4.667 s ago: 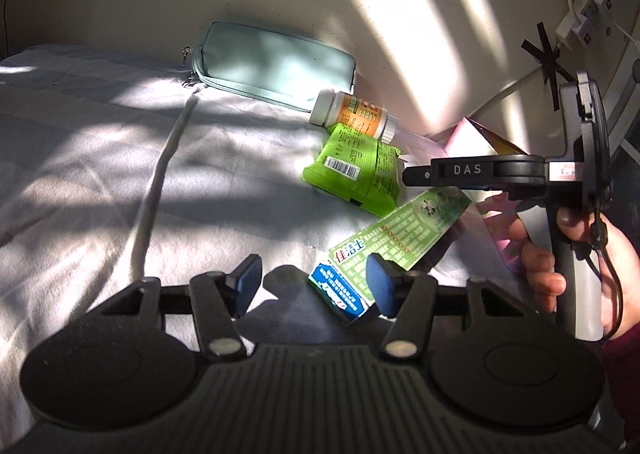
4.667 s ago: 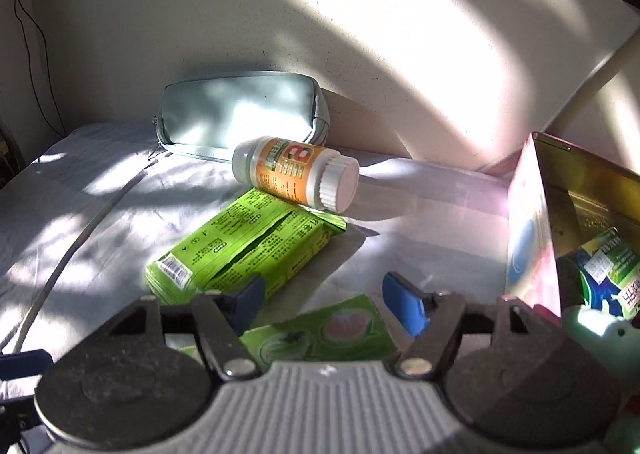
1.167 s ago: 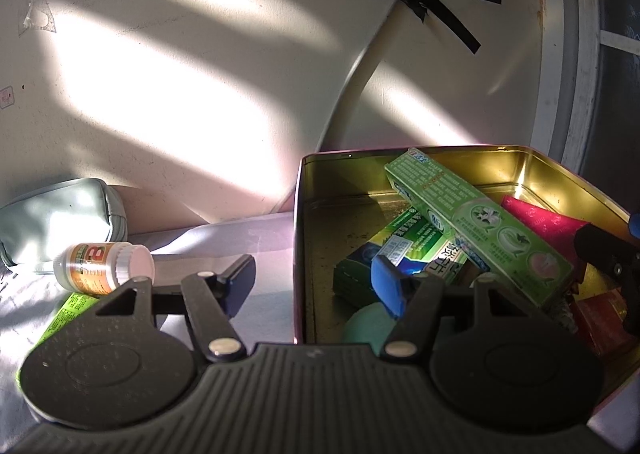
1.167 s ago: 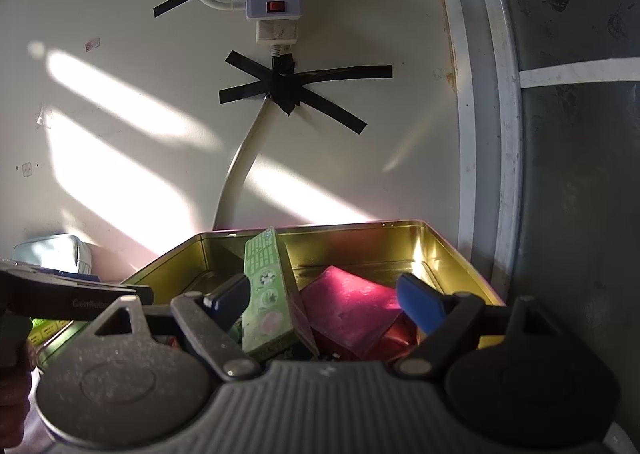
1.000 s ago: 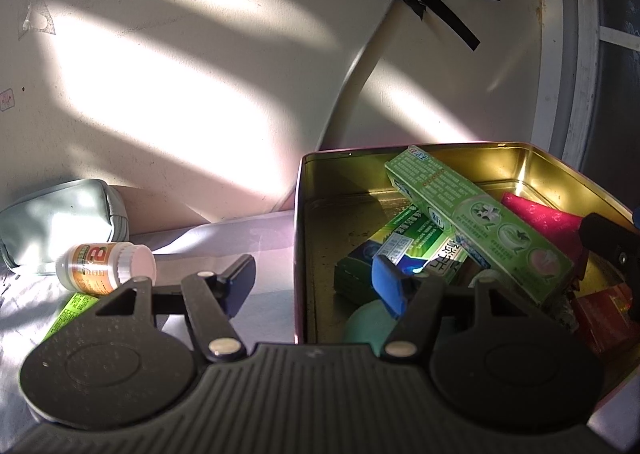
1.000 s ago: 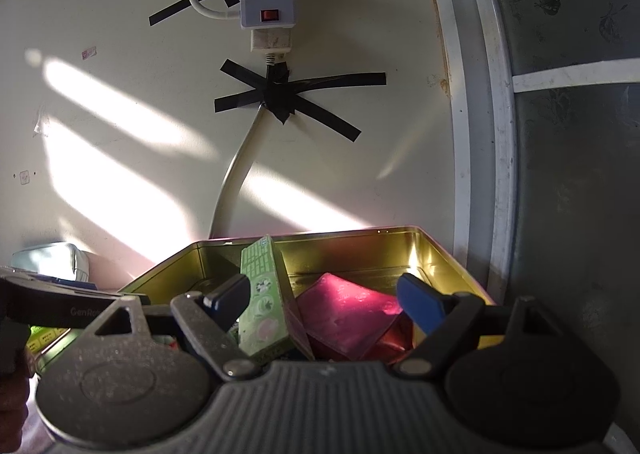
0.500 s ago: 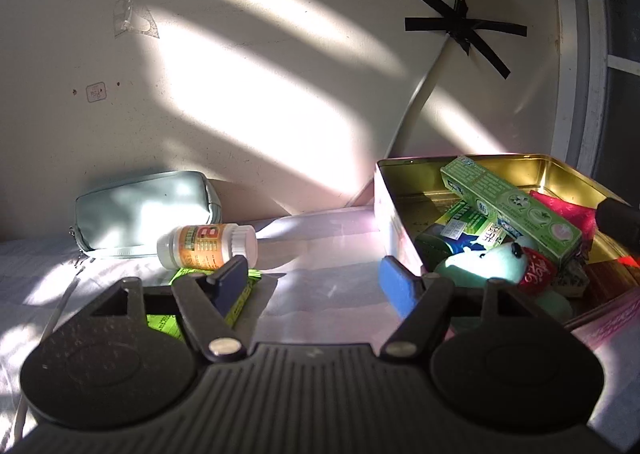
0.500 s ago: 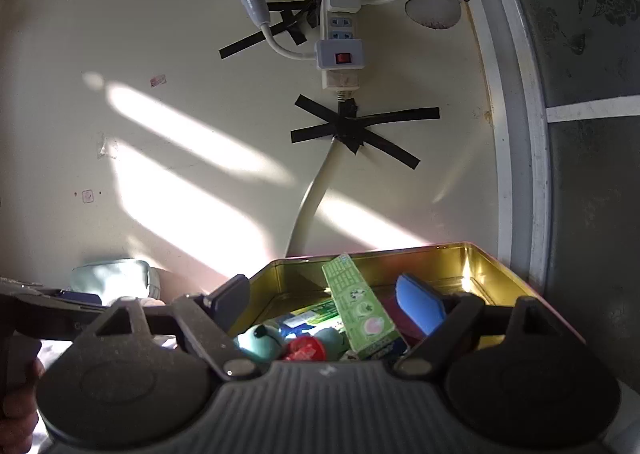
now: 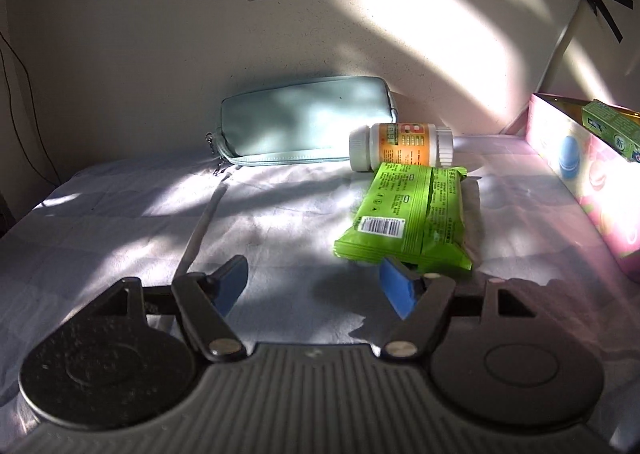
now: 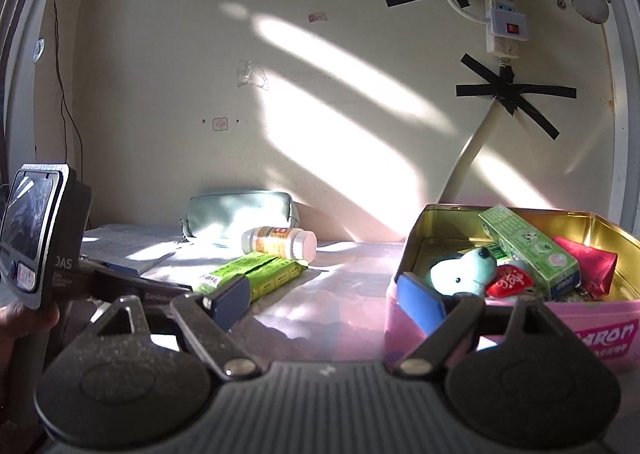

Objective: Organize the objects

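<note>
Quick count, all of it sitting on a white cloth: one teal zip pouch [image 9: 304, 120] far ahead of the left hand-held gripper [image 9: 314, 286], one pill bottle [image 9: 401, 147] lying on its side just in front of that pouch, and one green snack pack [image 9: 408, 220] right by the left one's right fingertip. One pink tin [image 10: 520, 328] was in front of the right hand-held gripper [image 10: 326, 296], and inside I counted one green toothpaste box [image 10: 528, 250], one teal plush toy [image 10: 460, 270], one red heart [image 10: 508, 281] and one red pouch [image 10: 586, 264]. So two hand-held grippers, both spread wide.
</note>
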`<act>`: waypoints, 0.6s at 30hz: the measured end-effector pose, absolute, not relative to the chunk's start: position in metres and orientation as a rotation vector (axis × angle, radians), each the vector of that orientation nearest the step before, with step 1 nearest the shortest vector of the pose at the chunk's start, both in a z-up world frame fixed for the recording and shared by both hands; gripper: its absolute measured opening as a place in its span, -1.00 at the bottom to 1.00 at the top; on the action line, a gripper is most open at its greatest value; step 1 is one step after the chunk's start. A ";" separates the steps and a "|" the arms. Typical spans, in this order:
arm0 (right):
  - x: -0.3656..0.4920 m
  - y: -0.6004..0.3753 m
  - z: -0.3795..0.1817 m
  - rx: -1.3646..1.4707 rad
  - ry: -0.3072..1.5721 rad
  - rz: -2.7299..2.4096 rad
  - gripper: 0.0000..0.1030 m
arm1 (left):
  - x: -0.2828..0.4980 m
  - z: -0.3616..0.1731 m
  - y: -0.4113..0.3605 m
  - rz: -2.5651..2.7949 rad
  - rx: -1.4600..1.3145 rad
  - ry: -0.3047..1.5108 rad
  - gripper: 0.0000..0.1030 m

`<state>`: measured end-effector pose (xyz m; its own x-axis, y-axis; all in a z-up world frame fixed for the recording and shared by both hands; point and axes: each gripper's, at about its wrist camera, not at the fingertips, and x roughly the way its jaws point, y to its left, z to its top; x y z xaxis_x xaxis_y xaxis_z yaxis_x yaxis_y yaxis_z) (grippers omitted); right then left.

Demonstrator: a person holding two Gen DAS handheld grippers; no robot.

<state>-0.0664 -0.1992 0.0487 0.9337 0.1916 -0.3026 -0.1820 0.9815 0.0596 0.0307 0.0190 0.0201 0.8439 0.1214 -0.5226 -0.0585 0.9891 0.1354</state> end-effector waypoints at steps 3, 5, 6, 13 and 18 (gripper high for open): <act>-0.060 -0.182 0.045 0.011 0.343 0.225 0.63 | 0.032 0.017 0.035 0.114 0.102 0.564 0.46; -0.055 -0.171 0.042 0.002 0.363 0.240 0.63 | 0.032 0.016 0.044 0.121 0.085 0.566 0.46; -0.051 -0.166 0.040 0.000 0.375 0.248 0.63 | 0.032 0.017 0.048 0.126 0.073 0.565 0.46; -0.017 -0.137 0.029 -0.009 0.486 0.269 0.63 | 0.036 0.014 0.073 0.138 -0.064 0.584 0.46; 0.023 -0.127 0.028 0.034 0.549 0.269 0.65 | 0.037 0.012 0.085 0.148 -0.146 0.602 0.46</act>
<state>0.0233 -0.1272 0.0275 0.8190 0.2612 -0.5108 -0.2433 0.9645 0.1031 0.0372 0.0852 0.0124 0.8142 0.0957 -0.5726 -0.1805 0.9792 -0.0929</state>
